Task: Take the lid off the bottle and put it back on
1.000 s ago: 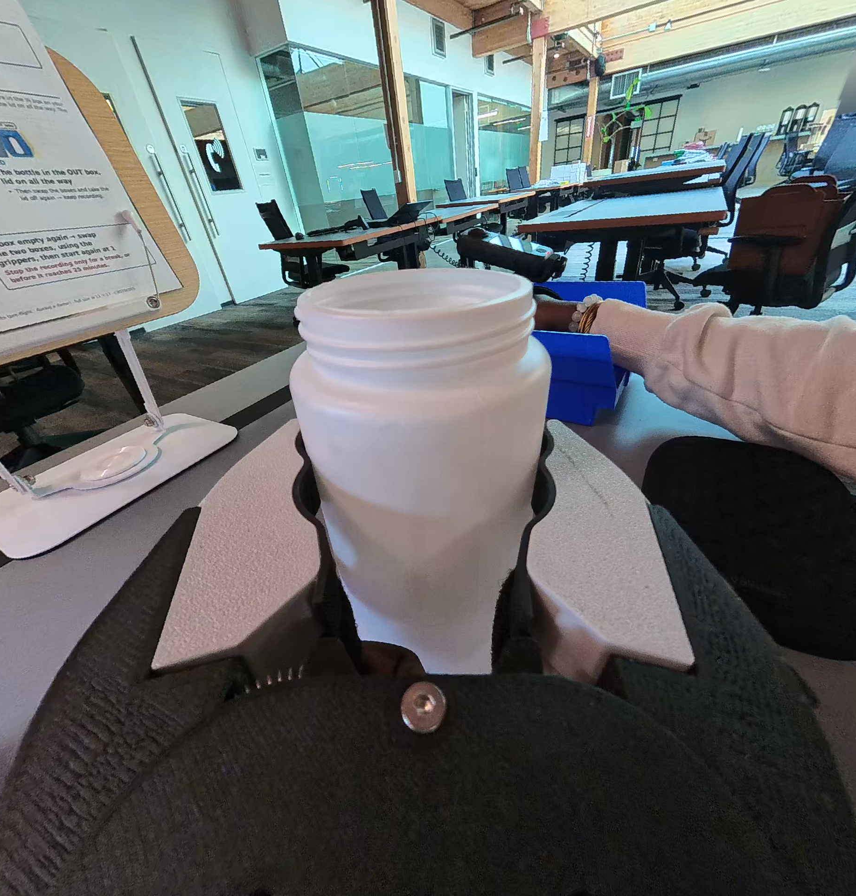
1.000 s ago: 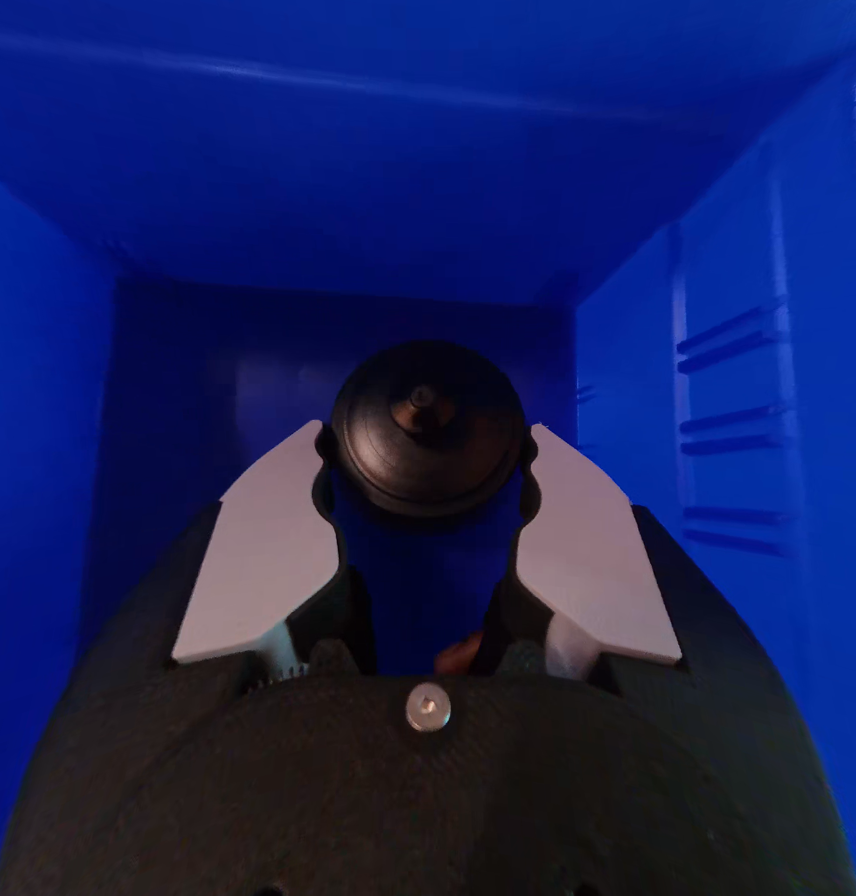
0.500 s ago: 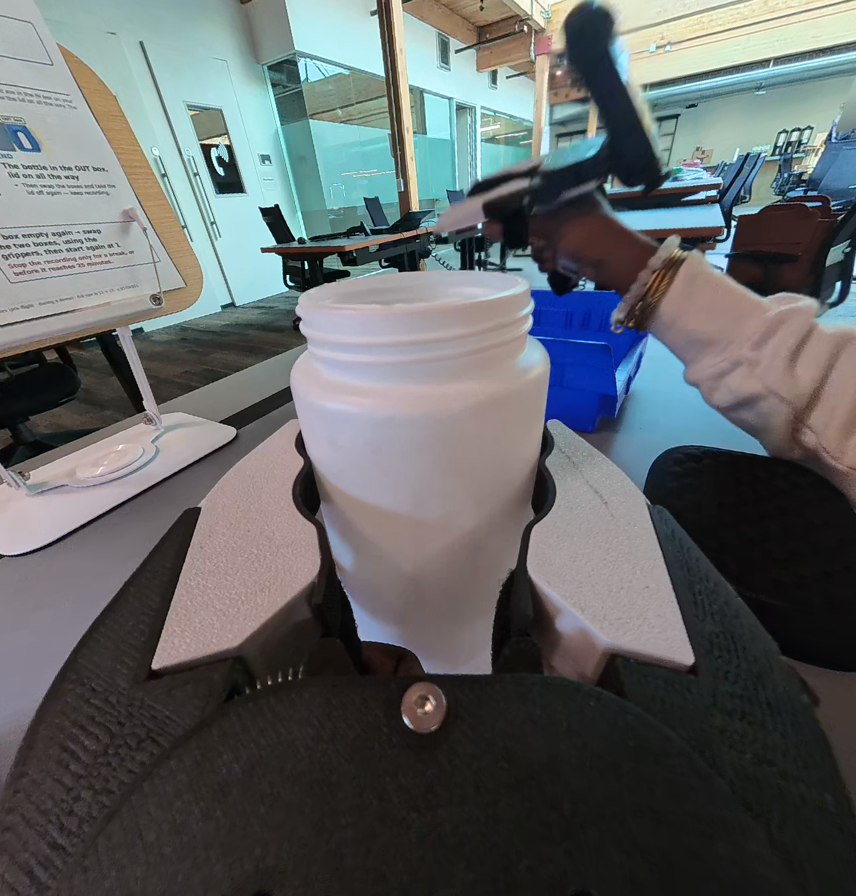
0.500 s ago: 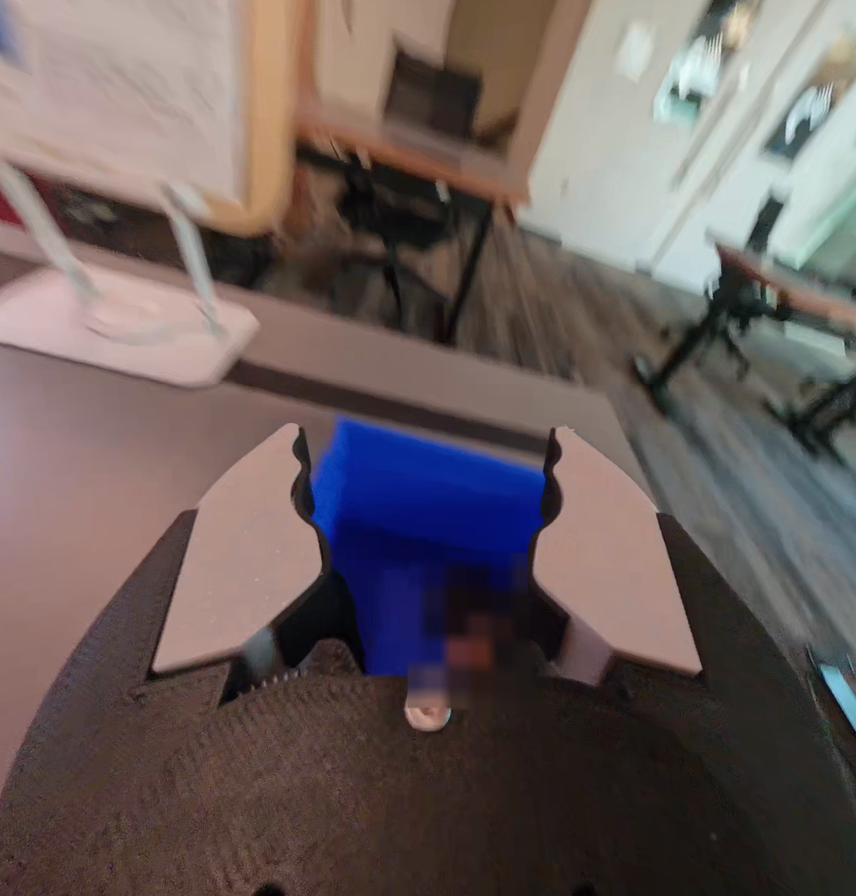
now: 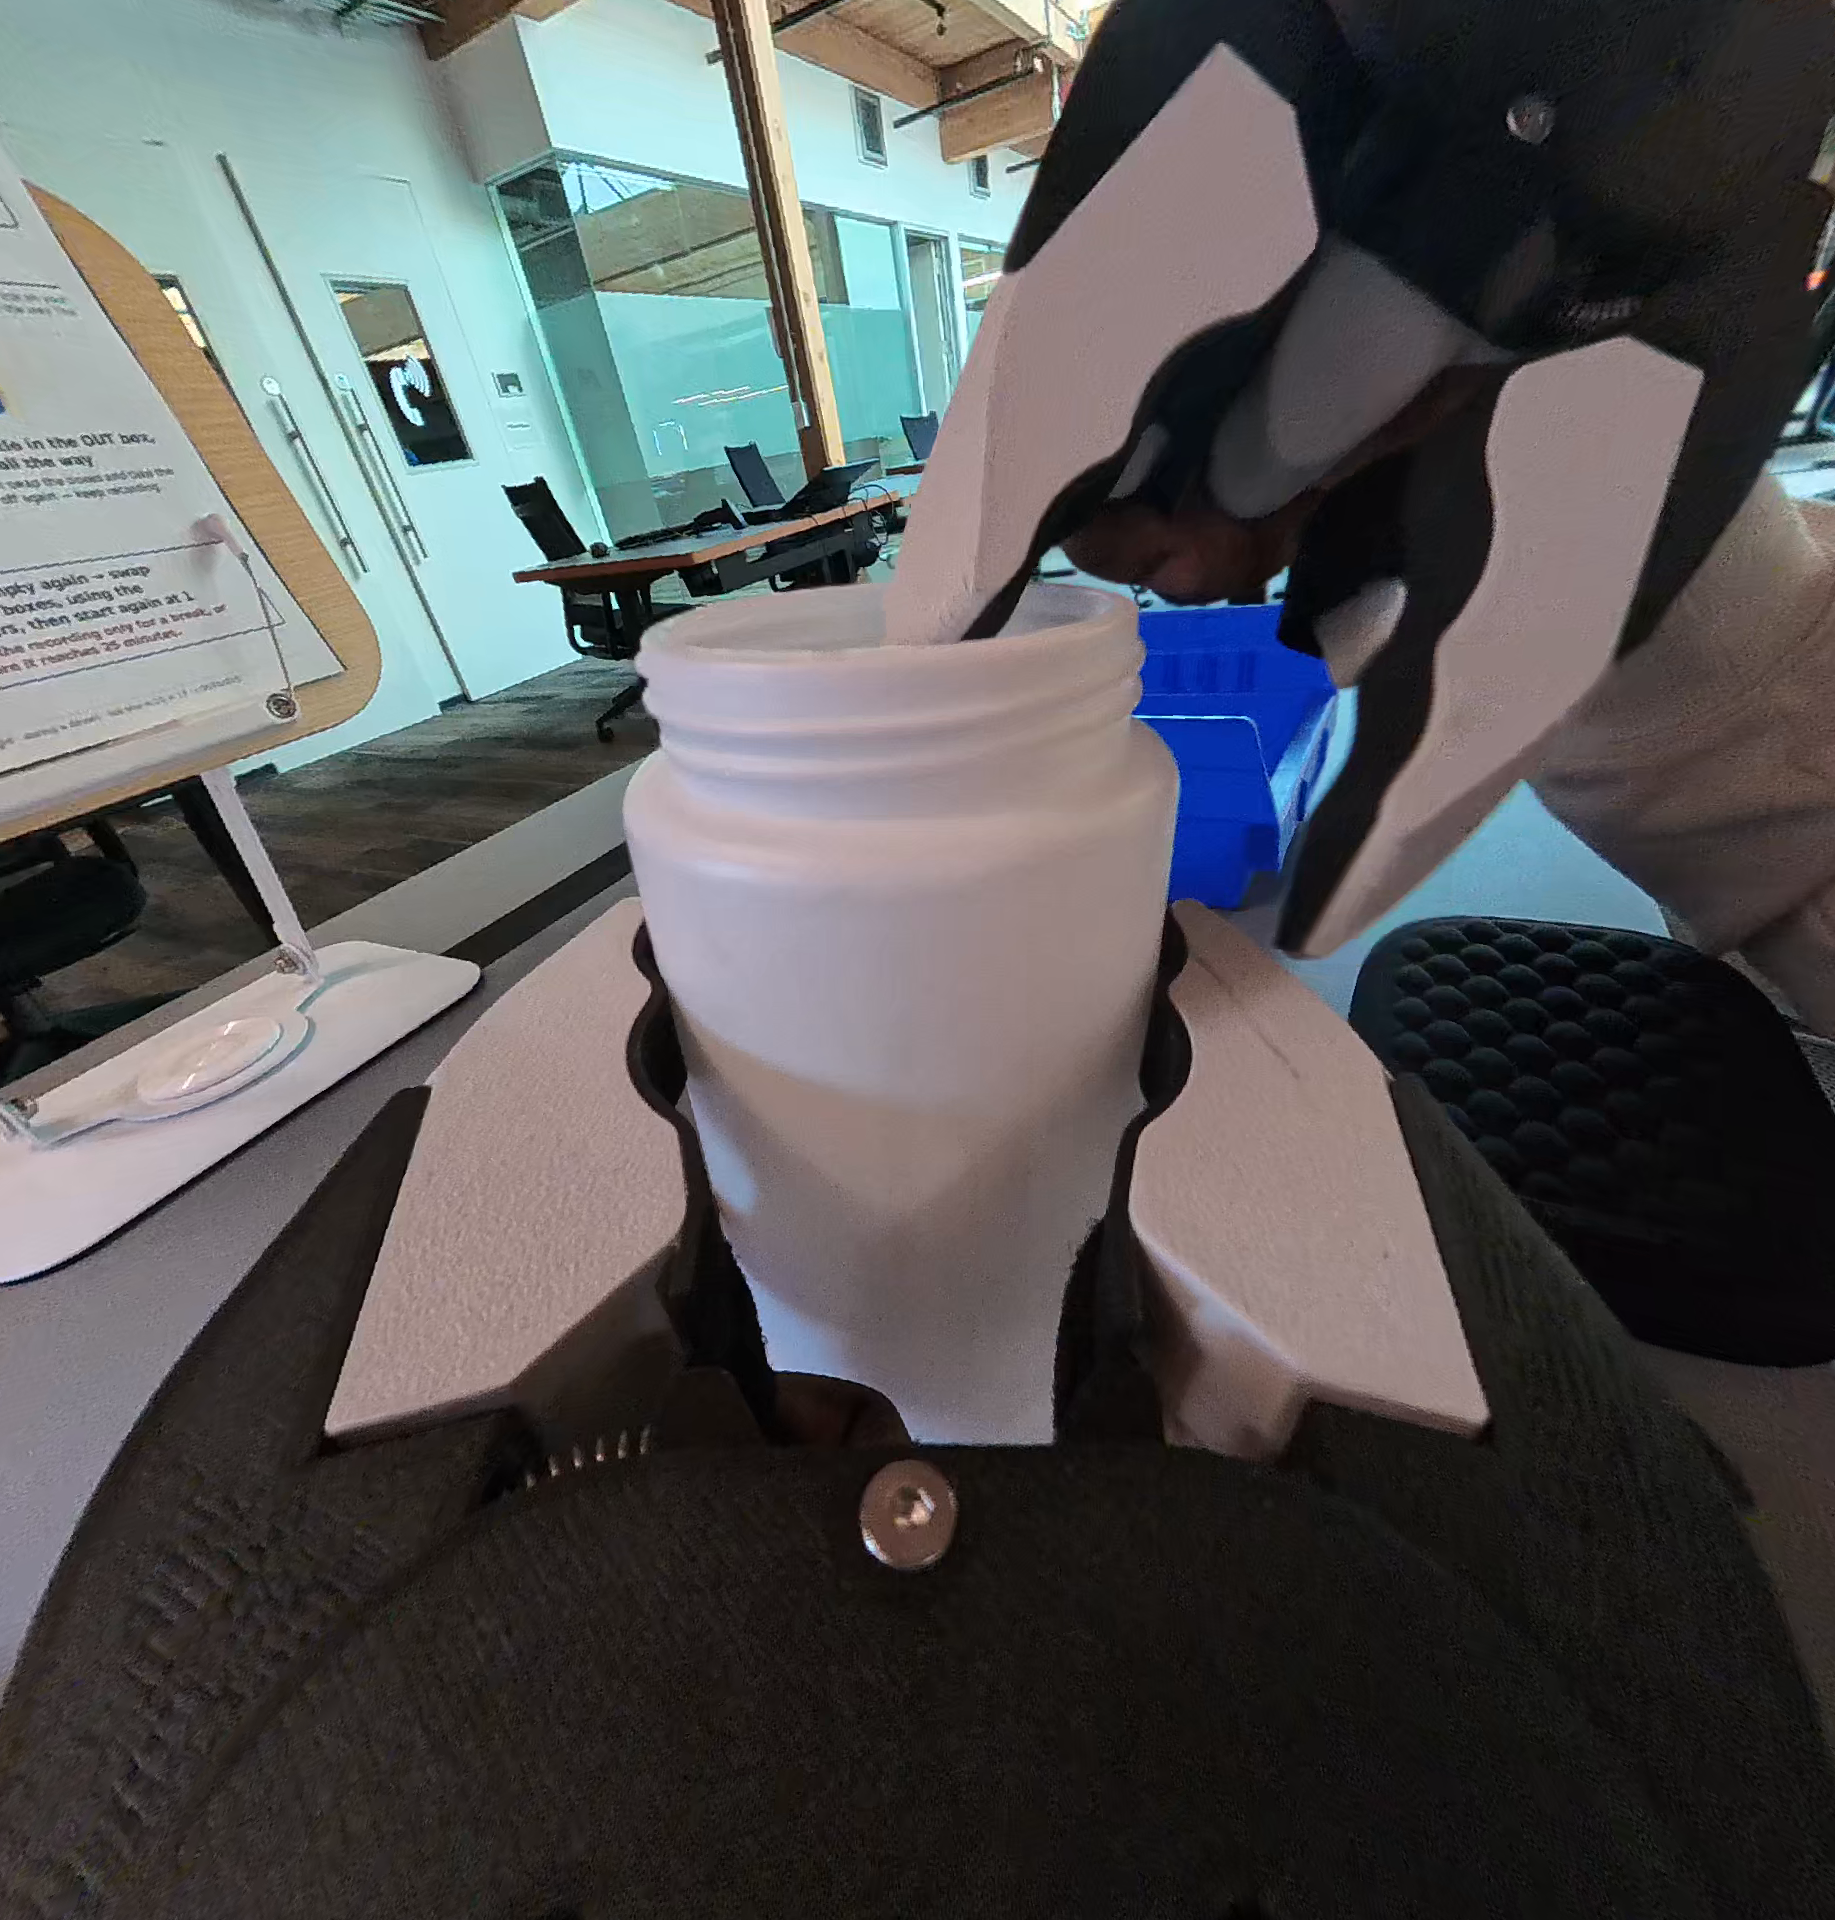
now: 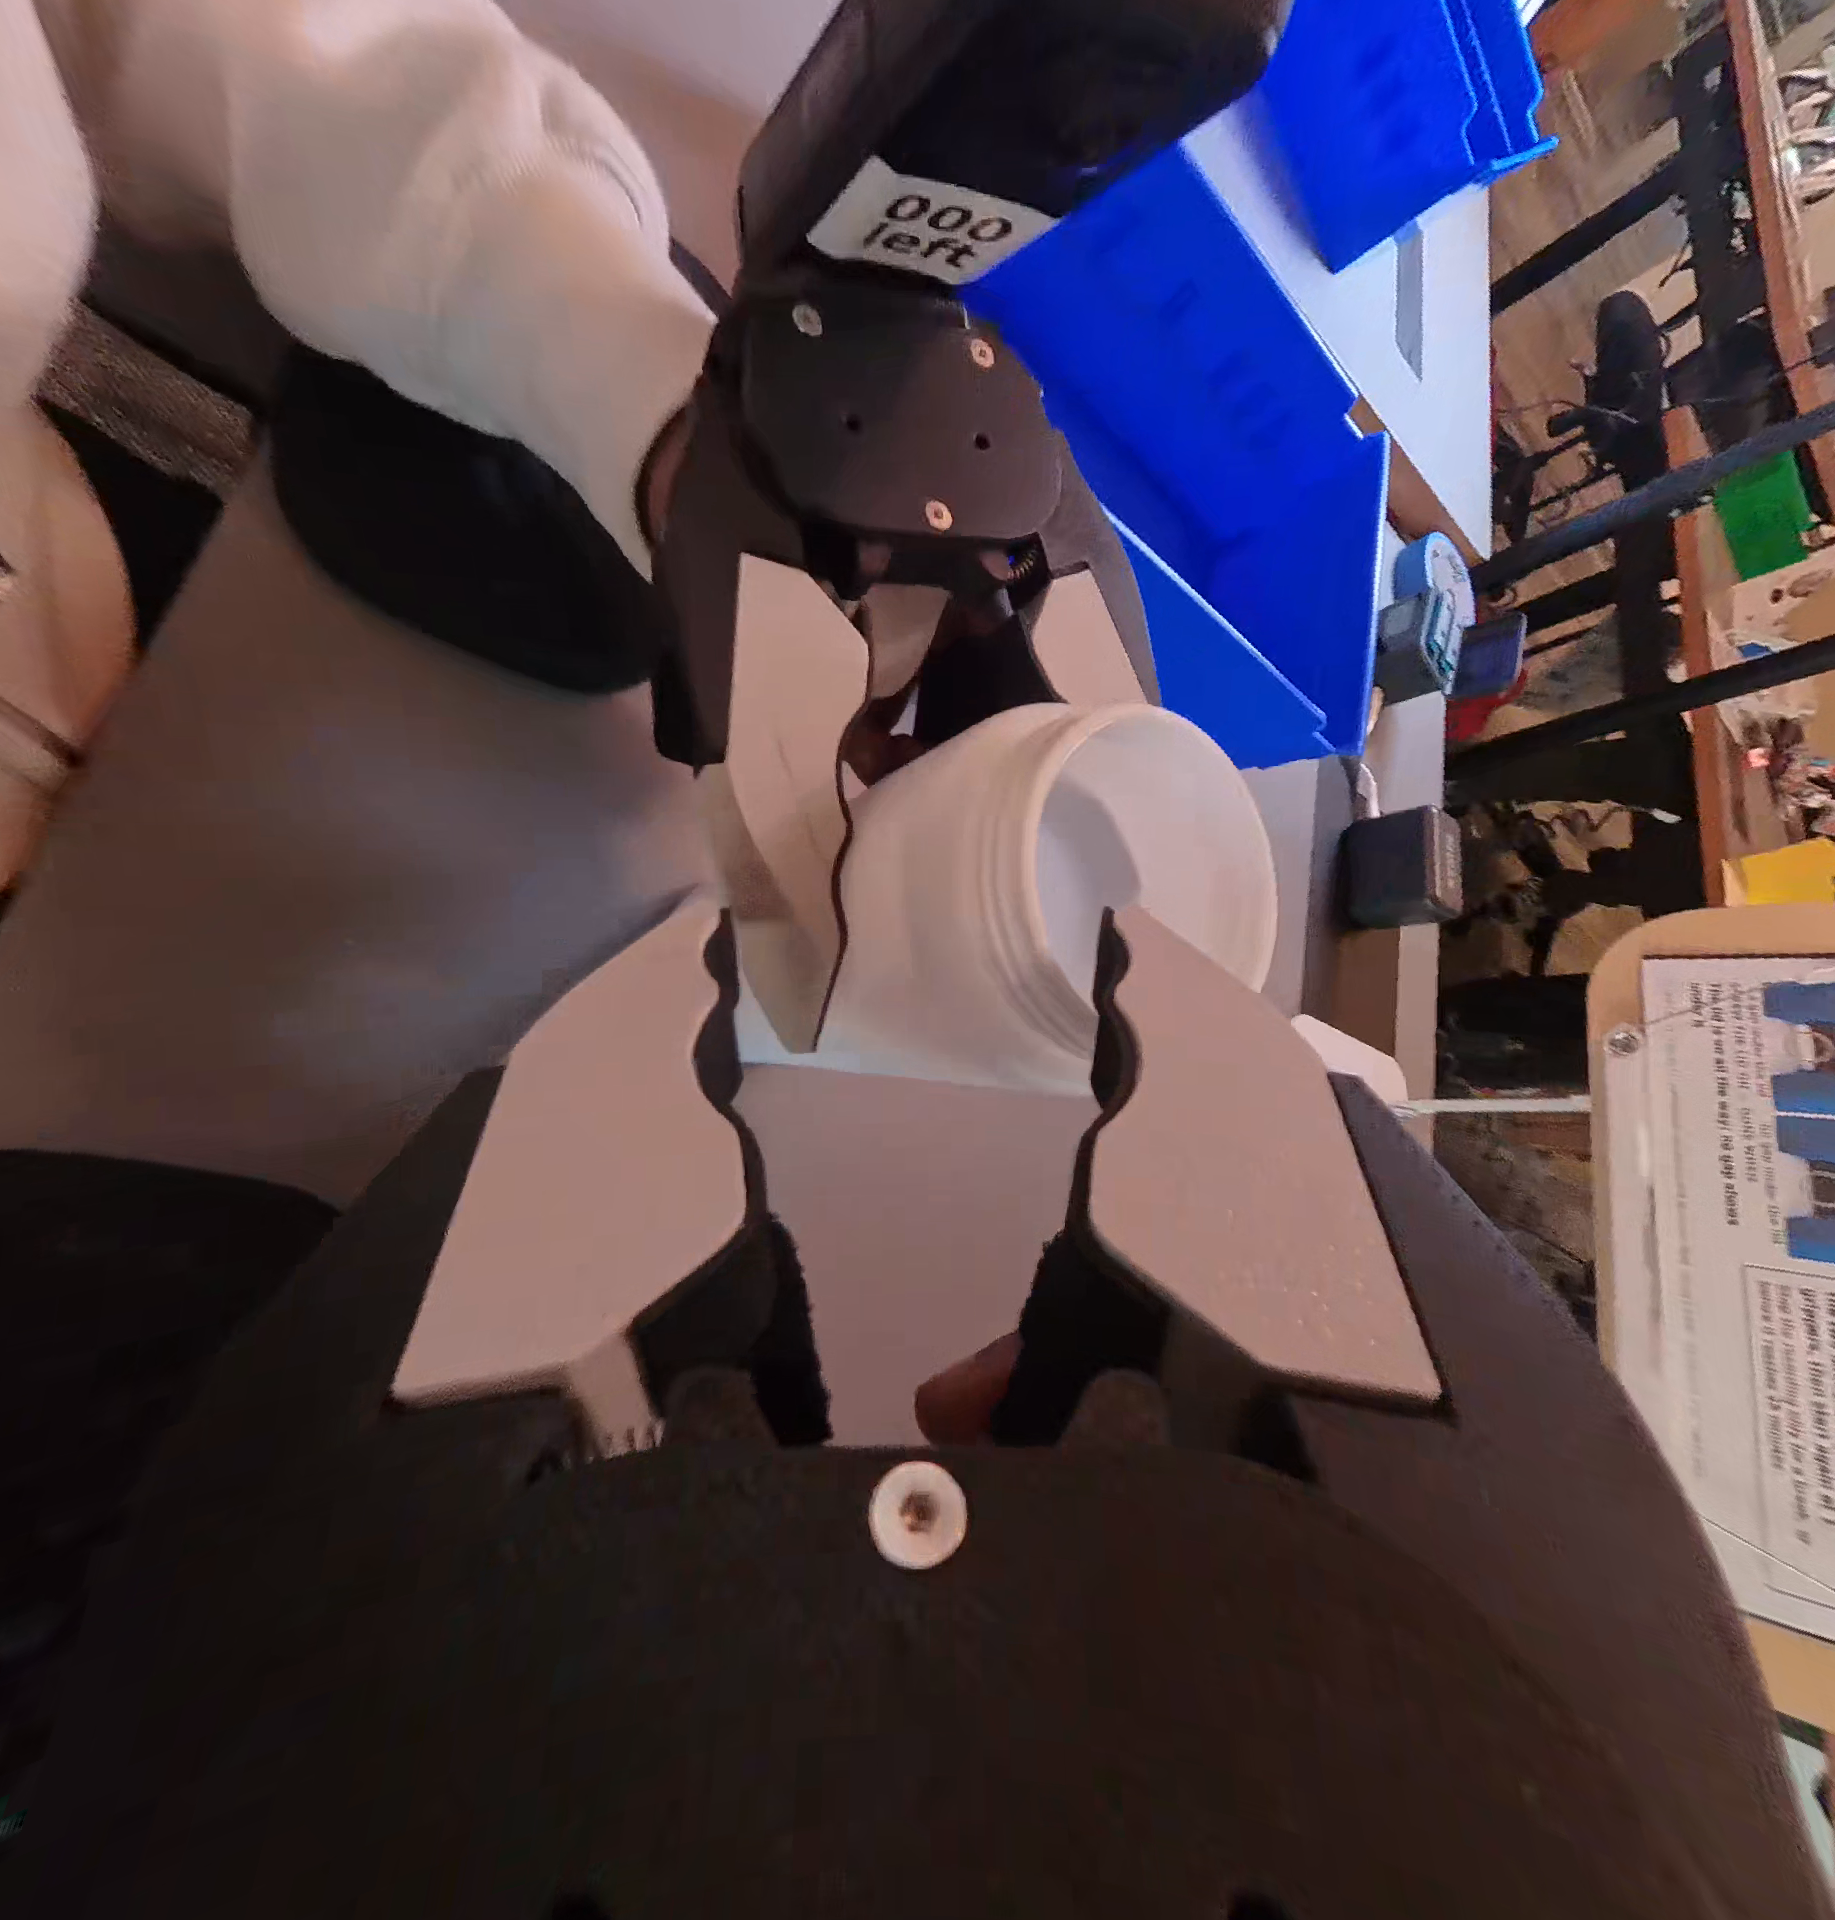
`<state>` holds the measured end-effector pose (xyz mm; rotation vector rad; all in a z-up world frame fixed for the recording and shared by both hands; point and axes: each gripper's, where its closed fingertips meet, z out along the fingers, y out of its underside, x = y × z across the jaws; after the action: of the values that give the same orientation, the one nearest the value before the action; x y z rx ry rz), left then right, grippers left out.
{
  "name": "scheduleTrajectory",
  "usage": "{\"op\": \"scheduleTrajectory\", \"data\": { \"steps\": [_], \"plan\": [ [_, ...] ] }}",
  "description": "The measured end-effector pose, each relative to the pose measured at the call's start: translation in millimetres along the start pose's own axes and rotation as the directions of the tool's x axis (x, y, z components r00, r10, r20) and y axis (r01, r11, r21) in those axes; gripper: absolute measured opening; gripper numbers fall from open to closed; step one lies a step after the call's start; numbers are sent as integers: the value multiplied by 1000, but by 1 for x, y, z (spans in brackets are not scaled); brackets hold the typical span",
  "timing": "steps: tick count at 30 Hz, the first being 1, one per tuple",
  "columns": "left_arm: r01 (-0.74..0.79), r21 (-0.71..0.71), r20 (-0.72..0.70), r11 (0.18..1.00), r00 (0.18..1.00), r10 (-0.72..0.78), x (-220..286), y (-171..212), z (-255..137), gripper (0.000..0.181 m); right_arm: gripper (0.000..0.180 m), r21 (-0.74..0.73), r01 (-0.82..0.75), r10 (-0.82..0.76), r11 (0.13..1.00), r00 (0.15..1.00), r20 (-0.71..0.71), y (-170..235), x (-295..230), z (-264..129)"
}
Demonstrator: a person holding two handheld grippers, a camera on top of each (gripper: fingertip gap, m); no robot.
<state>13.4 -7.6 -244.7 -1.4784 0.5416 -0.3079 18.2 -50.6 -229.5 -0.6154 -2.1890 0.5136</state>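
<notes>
Open white bottle (image 5: 897,935) clamped by left gripper (image 5: 905,1070); right gripper (image 6: 913,1049) spread wide, empty.
No lid is seen, perhaps binned; it should be fetched, seated squarely on the threads, then turned.

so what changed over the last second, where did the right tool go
The right tool let go of the black lid inside the blue bin, lifted out empty, and swung over to the white bottle; it now hangs open at the bottle's open mouth. No lid shows now. Unchanged: the left tool keeps its grip on the bottle, and the sign stand hasn't moved.
</notes>
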Motion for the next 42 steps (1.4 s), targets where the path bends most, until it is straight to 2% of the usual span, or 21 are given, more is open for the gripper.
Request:
{"op": "scheduleTrajectory", "data": {
  "steps": [4,7,9,13,15,17,18,23,26,30,34,42],
  "plan": [
    [-23,4,-35,1000,999,23,6,-1,0,87,46,-32,33,-32,999,999,12,0,2,-4],
    [-54,12,-63,998,996,55,12,-3,-1,88,53,-58,59,-60,997,998,-22,0,6,-5],
    [-76,17,-77,997,994,78,16,-3,-1,87,39,-71,42,-39,997,998,40,1,-5,-5],
    [-123,28,-110,992,986,125,25,-4,1,87,33,-123,29,-15,992,994,112,2,-16,-12],
    [-127,34,-118,991,984,130,27,-5,0,88,38,-152,51,-32,987,992,125,4,-19,-12],
    [-137,43,-139,990,980,141,29,-5,-1,88,55,-195,50,-22,980,989,145,8,-23,-6],
    [-152,52,-155,987,975,159,33,-6,-2,87,54,-203,38,-3,978,985,170,7,-27,-6],
    [-243,44,-197,969,949,247,46,-1,-1,87,18,-236,96,-9,967,938,346,9,-56,-10],
    [-270,31,-200,962,942,271,48,1,0,87,9,-309,100,23,946,928,371,19,-62,-12],
    [-244,31,-210,969,946,245,48,1,-1,87,6,-286,120,-14,951,938,347,17,-60,-12],
    [-178,75,-182,981,965,189,38,-9,-6,84,6,-285,144,-68,948,963,260,17,-51,-15],
    [58,313,-59,948,997,-42,-2,-50,-29,68,6,-246,135,-152,960,987,-52,15,-14,-40]
  ]
}}
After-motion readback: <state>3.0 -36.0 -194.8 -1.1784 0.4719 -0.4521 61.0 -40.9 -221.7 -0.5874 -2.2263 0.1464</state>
